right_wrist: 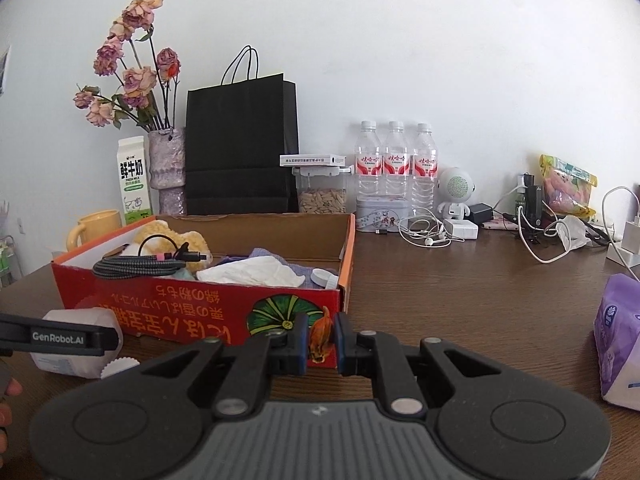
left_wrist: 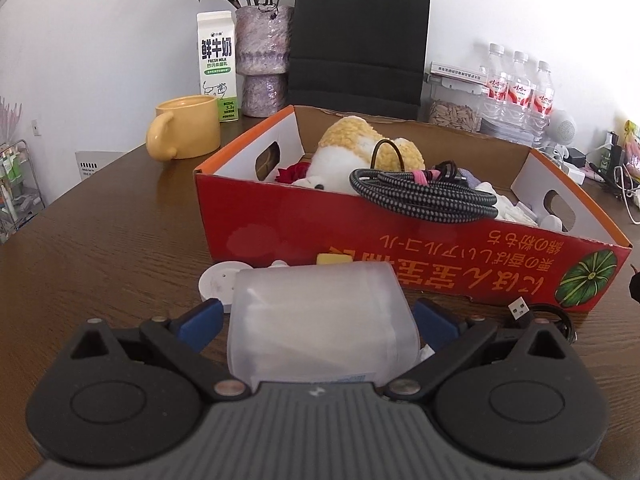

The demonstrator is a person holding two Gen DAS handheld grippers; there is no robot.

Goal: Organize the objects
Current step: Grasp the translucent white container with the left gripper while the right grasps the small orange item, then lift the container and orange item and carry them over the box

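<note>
Frosted plastic container sits clamped between the left tongs, low over the tabletop just in front of the red cardboard box. The right tongs pinch a small orange dried thing near the box's right corner. Inside already: plush toy, braided cable, cloths. Left out — a white round lid, a USB cable, a purple tissue pack — so the sorting looks perhaps half finished.

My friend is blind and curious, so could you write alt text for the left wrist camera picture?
The left claw grips a frosted plastic container above a brown wooden table. Just beyond stands an open red cardboard box holding a plush toy and a coiled braided cable, with a yellow mug and milk carton behind.
</note>
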